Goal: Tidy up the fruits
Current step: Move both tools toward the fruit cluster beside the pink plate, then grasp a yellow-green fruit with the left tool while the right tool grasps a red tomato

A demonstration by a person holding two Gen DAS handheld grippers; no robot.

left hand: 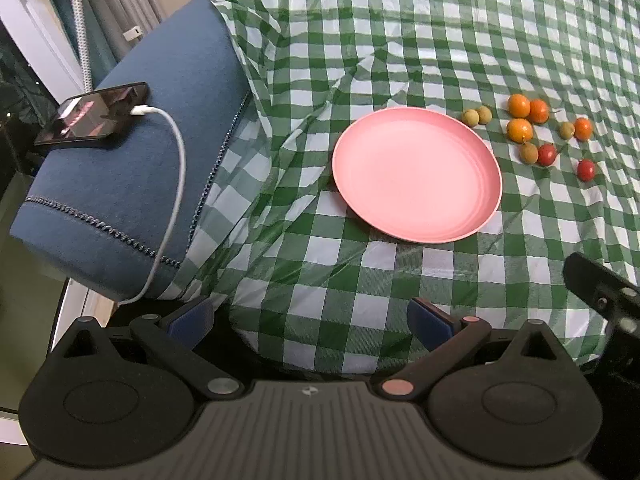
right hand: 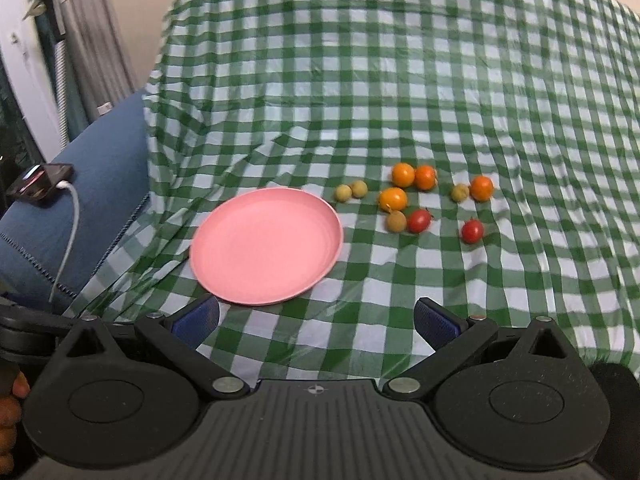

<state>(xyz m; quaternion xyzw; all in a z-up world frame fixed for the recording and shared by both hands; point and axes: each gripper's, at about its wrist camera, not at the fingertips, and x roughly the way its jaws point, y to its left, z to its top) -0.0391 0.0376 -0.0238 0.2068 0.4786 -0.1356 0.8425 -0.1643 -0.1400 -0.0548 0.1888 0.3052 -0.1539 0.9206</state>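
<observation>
The plate (right hand: 266,252) lies on the tablecloth (right hand: 400,80), with the fruits (right hand: 412,200) scattered on the cloth to its right, none on the plate. Left of the cloth stands a cushioned seat (left hand: 132,184); a phone (left hand: 92,114) rests on it, its cable (left hand: 176,184) trailing over the near edge.

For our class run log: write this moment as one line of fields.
stage: start | plate: empty | fruits: on cloth, right of plate | left tool: open | right tool: open
</observation>
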